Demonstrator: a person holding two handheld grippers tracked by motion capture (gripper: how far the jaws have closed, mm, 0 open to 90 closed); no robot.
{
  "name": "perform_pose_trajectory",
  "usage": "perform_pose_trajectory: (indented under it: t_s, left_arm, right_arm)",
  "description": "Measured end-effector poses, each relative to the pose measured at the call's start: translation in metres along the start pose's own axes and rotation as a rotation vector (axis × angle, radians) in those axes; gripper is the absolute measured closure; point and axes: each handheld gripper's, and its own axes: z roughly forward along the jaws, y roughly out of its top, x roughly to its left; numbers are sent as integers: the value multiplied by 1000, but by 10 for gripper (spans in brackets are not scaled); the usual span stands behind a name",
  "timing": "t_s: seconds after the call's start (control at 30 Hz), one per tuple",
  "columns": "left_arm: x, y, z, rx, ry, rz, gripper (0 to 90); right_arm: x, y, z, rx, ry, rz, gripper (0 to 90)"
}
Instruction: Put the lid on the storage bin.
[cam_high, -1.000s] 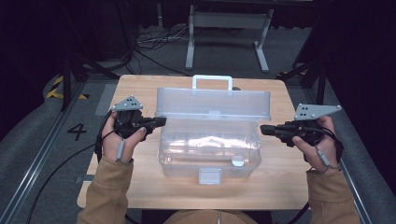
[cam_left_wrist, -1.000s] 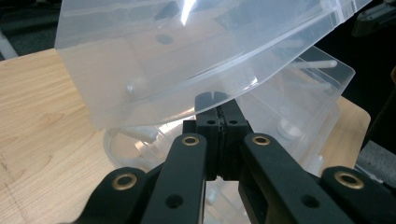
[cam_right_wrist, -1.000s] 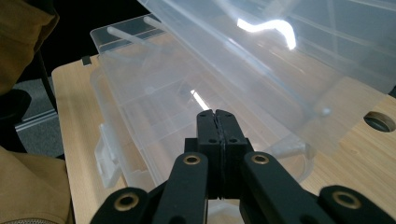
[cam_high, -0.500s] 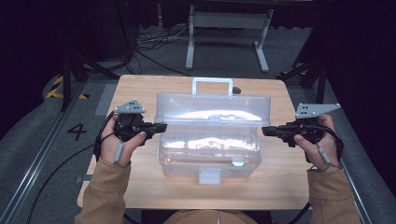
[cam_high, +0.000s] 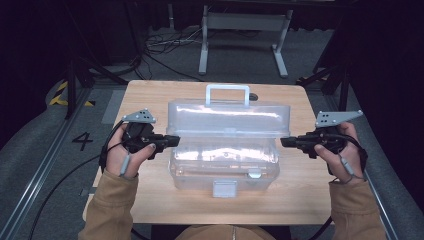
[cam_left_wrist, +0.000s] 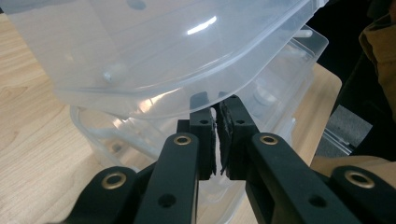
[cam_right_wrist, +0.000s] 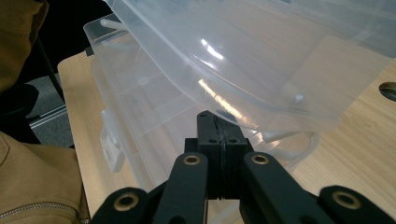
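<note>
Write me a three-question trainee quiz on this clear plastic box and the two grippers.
1. True or false: the lid of the clear box is shut flat on its base.
2. What does the box rest on? A) a wooden table B) the floor C) a metal shelf
3. Which gripper has its jaws pressed fully together, with nothing between them?

Key
1. False: the lid stands raised, tilted back above the base.
2. A: the wooden table.
3. The right gripper, its tips just under the lid's rim. The left gripper shows a narrow gap between its pads; its jaws have just been opening, with nothing between them.
</note>
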Motion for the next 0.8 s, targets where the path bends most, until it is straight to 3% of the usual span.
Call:
perform_pose_trajectory:
  t_s: [0.23,0.53,0.8]
  left_arm:
    - [2,-4,-6,56,-12,7,783]
    - [9,-10,-14,73,0,-12,734]
    - [21,-15,-16,69,16,-52,685]
  right_arm:
    - [1,0,1,25,13,0,900]
    - [1,-1,2,64,26,0,900]
    - [3,-1,3,109,35,-5,900]
